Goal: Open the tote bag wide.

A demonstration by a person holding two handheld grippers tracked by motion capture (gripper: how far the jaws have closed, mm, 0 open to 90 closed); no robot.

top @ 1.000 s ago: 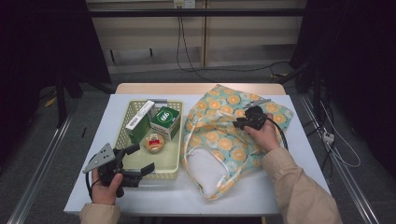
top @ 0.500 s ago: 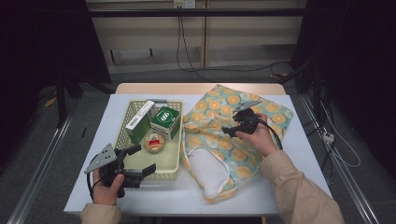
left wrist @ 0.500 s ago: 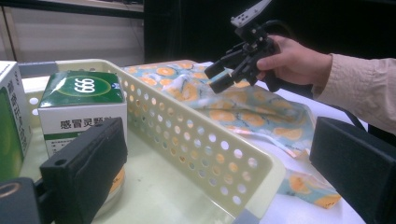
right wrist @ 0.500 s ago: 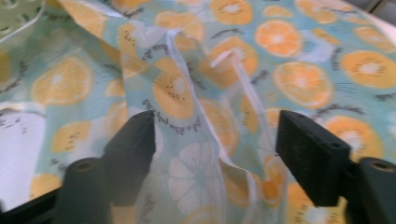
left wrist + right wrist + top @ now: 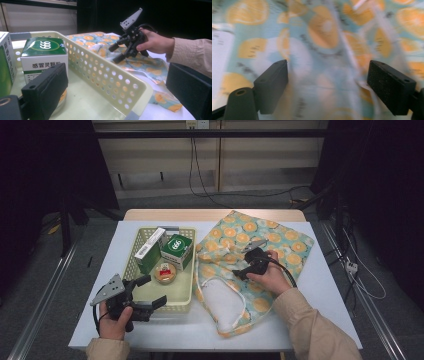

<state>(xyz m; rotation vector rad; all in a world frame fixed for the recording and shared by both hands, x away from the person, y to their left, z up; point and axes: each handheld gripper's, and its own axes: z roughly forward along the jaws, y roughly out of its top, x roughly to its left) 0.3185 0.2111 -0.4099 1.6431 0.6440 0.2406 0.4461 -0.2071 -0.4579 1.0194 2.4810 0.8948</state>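
A cloth bag printed with orange slices lies on the right half of the white table, its mouth open toward the front, white lining showing. My right gripper hovers open just over the bag's middle; its own view shows blurred fabric between the spread jaws. A pale green perforated basket at the left holds a green 999 box, a white and green box and a small round tin. My left gripper is open at the basket's front edge, holding nothing.
The basket's near wall stands between my left gripper and the bag. The right gripper and the hand holding it hang over the bag in the left gripper view. A bare wooden strip runs along the table's far edge.
The right gripper has moved from the bag's upper part toward the front and left, closer to its mouth. The bag's opening has spread. The left gripper has stayed put.
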